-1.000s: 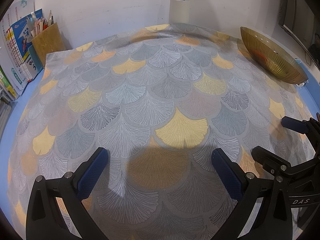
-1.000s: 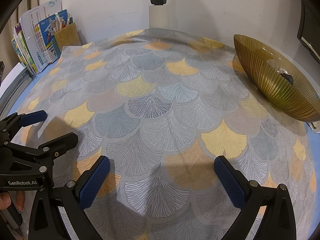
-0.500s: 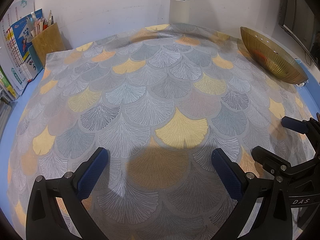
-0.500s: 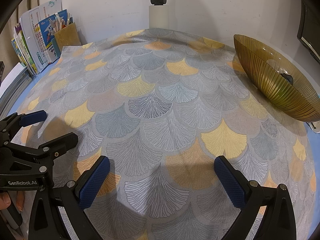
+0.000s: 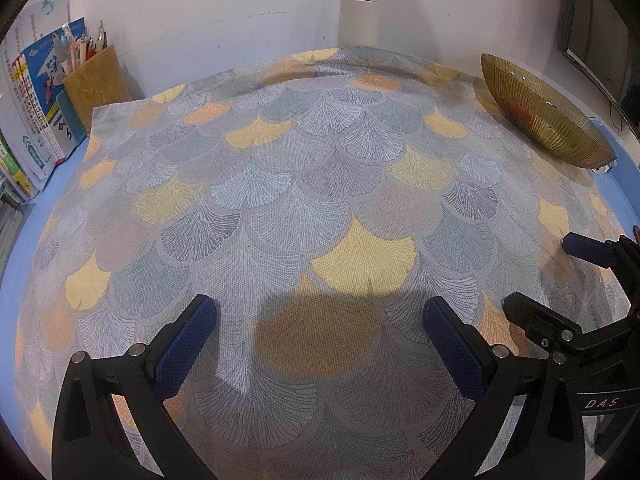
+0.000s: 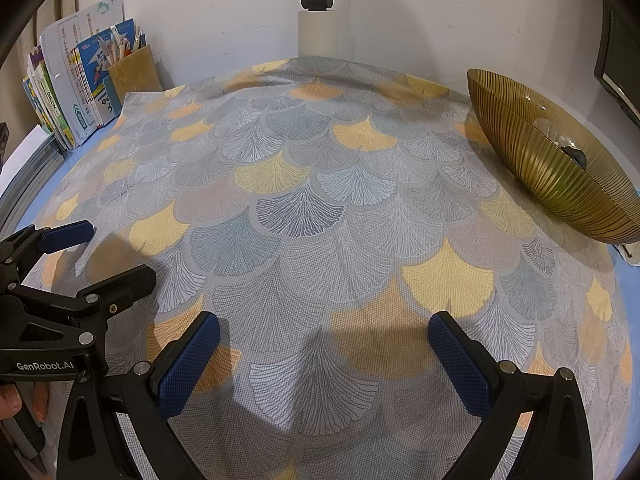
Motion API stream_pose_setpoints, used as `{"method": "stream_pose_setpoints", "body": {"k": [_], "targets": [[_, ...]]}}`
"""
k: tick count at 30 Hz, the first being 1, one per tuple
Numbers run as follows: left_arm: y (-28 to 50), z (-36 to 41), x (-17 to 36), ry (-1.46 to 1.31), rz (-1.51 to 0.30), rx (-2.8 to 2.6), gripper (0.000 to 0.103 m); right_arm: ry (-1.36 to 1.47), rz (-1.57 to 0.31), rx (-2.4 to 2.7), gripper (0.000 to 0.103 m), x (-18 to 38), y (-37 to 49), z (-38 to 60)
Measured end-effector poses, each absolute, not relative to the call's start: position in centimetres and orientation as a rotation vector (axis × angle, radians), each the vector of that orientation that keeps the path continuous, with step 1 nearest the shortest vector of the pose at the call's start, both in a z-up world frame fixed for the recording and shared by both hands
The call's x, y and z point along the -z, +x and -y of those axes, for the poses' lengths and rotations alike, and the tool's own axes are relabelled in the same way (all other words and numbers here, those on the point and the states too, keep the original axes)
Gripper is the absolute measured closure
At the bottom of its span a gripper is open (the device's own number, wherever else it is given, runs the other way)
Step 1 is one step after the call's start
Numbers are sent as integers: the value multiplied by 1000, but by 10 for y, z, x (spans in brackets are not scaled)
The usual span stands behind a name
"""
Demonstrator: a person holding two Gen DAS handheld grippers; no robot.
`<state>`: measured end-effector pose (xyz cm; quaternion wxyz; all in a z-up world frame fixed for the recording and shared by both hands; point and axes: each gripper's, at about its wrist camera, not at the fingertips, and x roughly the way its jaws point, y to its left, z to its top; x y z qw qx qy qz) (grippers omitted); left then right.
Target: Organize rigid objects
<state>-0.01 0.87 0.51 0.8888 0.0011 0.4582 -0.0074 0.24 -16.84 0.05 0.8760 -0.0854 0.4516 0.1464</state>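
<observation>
The left gripper (image 5: 318, 338) hovers low over the tablecloth (image 5: 280, 208) with its jaws spread wide and nothing between them; the right gripper (image 6: 324, 354) hangs just beside it, equally wide apart and empty. Each shows in the other's view at the near edge.

From the left: a row of books (image 6: 60, 92) stands against the wall at the far left corner, with one wooden pen holder (image 6: 134, 70) full of pens just beside them. The cloth's left edge stops short of these, leaving a strip of blue table (image 5: 24, 232) bare. A broad stretch of cloth lies open across the middle. At the back centre, one white post (image 6: 318, 34) rises against the wall. At the far right sits one amber ribbed glass bowl (image 6: 532, 160), on the cloth's right edge, with a small dark item (image 6: 576, 156) inside it.
</observation>
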Motion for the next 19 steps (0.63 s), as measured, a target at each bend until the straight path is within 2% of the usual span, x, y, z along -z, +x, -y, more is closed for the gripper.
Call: {"method": "stream_pose_setpoints", "body": {"k": [19], "targets": [[-1,-9,-5,3,-952,15,0,-178,-943,-304,0,0,2,168]]}}
